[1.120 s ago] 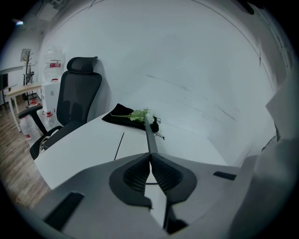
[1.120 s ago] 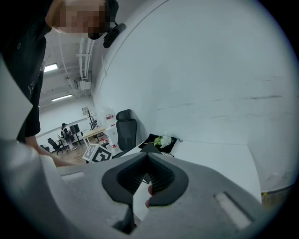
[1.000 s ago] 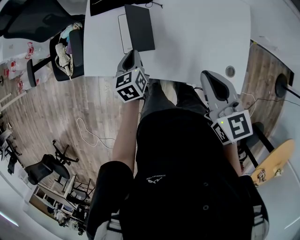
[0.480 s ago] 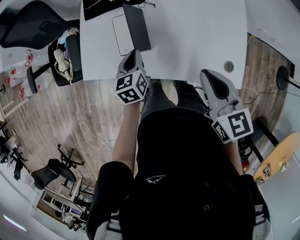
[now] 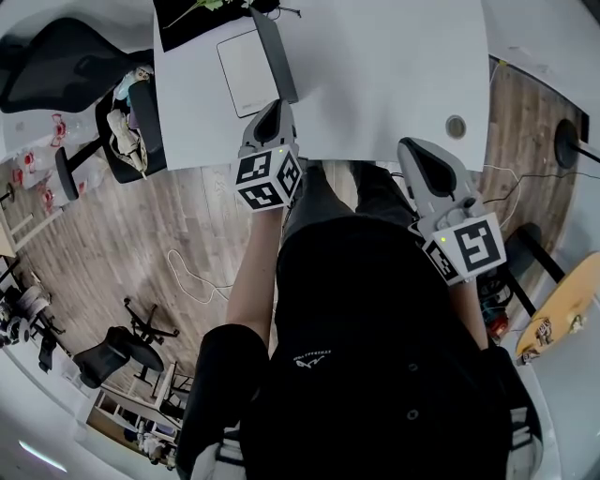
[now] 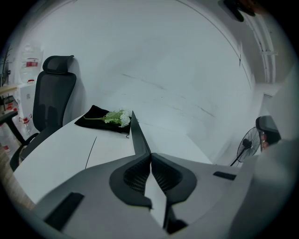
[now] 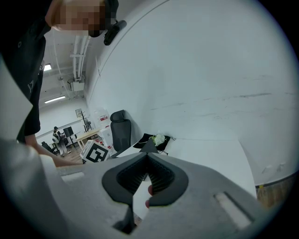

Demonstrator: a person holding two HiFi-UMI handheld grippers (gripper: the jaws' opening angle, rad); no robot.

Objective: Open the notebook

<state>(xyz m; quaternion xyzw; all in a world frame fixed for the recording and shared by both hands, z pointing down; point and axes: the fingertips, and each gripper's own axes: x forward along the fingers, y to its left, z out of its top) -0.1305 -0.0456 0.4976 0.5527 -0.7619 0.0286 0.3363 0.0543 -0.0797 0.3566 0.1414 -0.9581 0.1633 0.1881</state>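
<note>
left gripper (image 6: 150, 155): jaws pinching notebook cover (image 6: 139, 134), raised steeply, far-left on surface (image 5: 394, 75) | right gripper (image 7: 147, 156): jaws together, empty | risk: edge pinch slips, cover falls shut; unheld notebook body may drag

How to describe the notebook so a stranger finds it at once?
On the white table, find the black cloth at the far left corner. The notebook lies just nearer: its dark cover stands raised in the left gripper, beside a white page.
</note>
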